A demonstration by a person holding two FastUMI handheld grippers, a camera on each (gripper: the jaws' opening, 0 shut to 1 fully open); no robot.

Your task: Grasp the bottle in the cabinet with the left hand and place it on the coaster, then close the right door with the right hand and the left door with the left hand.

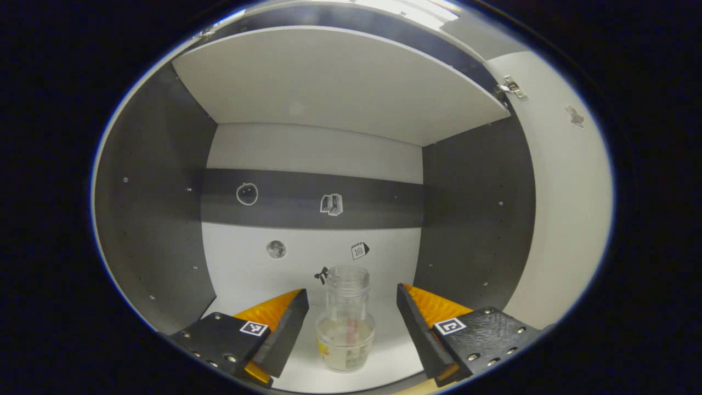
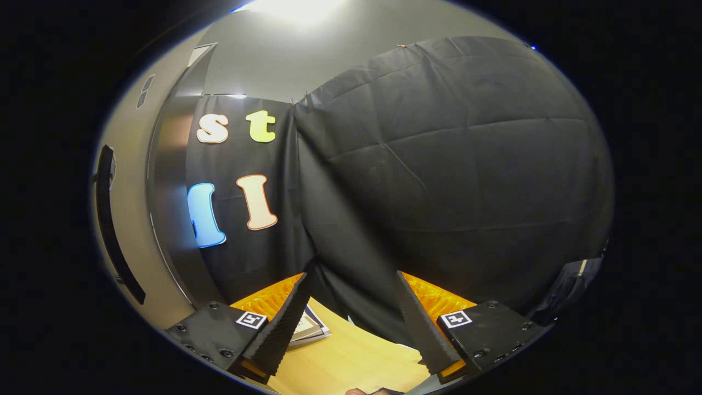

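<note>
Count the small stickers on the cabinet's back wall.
5: apple sticker and book sticker on the dark band; moon sticker, calendar sticker and bow sticker below. The bottle may hide more.

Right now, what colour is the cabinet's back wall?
White back wall crossed by a dark horizontal band, clearest in the left gripper view.

Booklet [image 2: 309, 328] half hidden behind finger — cabinet door [image 1: 559, 192] cut off at edge.
</note>
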